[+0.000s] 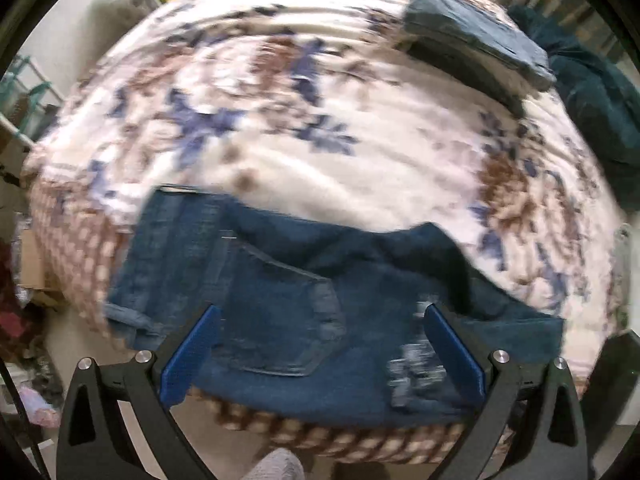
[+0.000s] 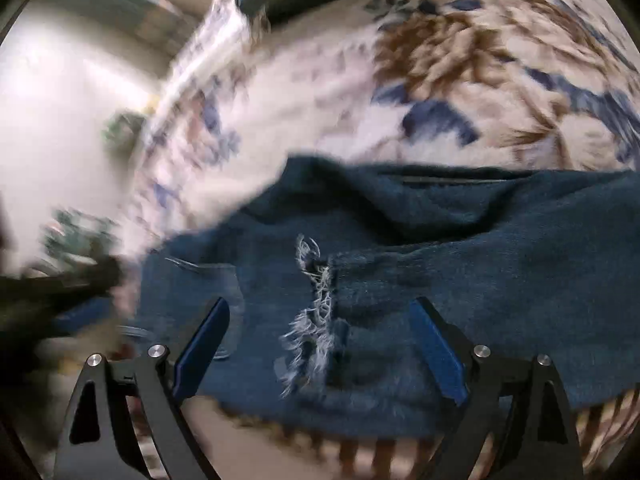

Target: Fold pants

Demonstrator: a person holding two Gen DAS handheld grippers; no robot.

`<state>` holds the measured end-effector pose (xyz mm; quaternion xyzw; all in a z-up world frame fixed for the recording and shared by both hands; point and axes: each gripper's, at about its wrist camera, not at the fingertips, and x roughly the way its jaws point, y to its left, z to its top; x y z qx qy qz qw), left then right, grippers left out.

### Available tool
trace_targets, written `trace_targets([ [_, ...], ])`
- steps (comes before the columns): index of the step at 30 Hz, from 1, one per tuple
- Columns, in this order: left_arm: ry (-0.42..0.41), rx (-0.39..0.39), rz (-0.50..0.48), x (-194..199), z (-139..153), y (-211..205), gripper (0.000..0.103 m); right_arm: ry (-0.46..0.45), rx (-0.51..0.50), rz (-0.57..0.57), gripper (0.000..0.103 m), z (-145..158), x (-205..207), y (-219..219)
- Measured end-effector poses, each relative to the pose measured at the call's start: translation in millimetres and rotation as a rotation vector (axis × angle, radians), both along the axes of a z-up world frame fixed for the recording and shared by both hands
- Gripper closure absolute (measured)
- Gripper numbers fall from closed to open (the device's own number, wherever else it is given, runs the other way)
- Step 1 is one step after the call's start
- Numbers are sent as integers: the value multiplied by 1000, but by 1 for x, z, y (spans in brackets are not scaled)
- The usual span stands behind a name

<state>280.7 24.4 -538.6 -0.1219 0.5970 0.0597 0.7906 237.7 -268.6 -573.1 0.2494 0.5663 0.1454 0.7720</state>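
Note:
Dark blue jeans (image 1: 288, 280) lie bunched and partly folded along the near edge of the bed, back pocket (image 1: 276, 320) facing up and a frayed rip (image 1: 416, 364) to its right. My left gripper (image 1: 320, 312) hovers over the pocket, open, its blue pads (image 1: 192, 352) wide apart and touching nothing. In the right wrist view the same jeans (image 2: 500, 264) show the frayed rip (image 2: 316, 312) between the fingers. My right gripper (image 2: 319, 304) is open above it, with no cloth pinched. Both views are motion-blurred.
A floral blanket (image 1: 320, 120) covers the bed. A folded dark garment stack (image 1: 472, 40) and a teal cloth heap (image 1: 592, 92) lie at the far right. Floor clutter and a teal rack (image 1: 32, 92) stand to the left of the bed. A white wall (image 2: 60, 100) is at left.

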Motion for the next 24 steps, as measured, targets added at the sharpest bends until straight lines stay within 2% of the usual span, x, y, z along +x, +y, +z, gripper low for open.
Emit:
trace_targets([
  [3,56,-89,-38,12,-26,-27,0,11,-6,-127,10,18,-17,-64],
  [4,109,-137,-60,19,-45,-40,0,25,-43,-182,10,20,-25,-93],
  [7,235,-198,-90,29,-91,-67,1,61,-105,-274,10,13,-40,-153],
  [8,272,-207,-104,30,-103,-74,4,78,-130,-296,10,10,-42,-170],
  [10,328,-146,-151,31,-121,-91,6,94,-165,-330,10,2,-46,-196],
  [11,312,-96,-186,31,-123,-99,13,105,-175,-342,10,-1,-46,-207],
  [12,299,-61,-201,29,-123,-102,34,113,-178,-352,10,-5,-47,-214],
  [13,279,-30,-229,28,-122,-106,47,119,-176,-358,10,-10,-47,-221],
  [14,246,7,-253,25,-115,-109,76,123,-176,-358,10,-13,-45,-227],
  [16,202,53,-297,21,-101,-115,94,129,-180,-357,10,-19,-41,-231],
  [19,95,174,-328,18,-77,-120,103,129,-180,-336,10,-22,-33,-232],
  [20,43,242,-322,19,-68,-116,103,129,-189,-328,10,-22,-32,-229],
  [21,38,273,-315,25,-68,-108,103,127,-192,-320,10,-22,-31,-224],
  [22,69,246,-279,31,-71,-95,103,125,-189,-308,10,-22,-31,-221],
  [24,112,104,-174,37,-72,-66,102,134,-192,-287,10,-22,-31,-213],
])
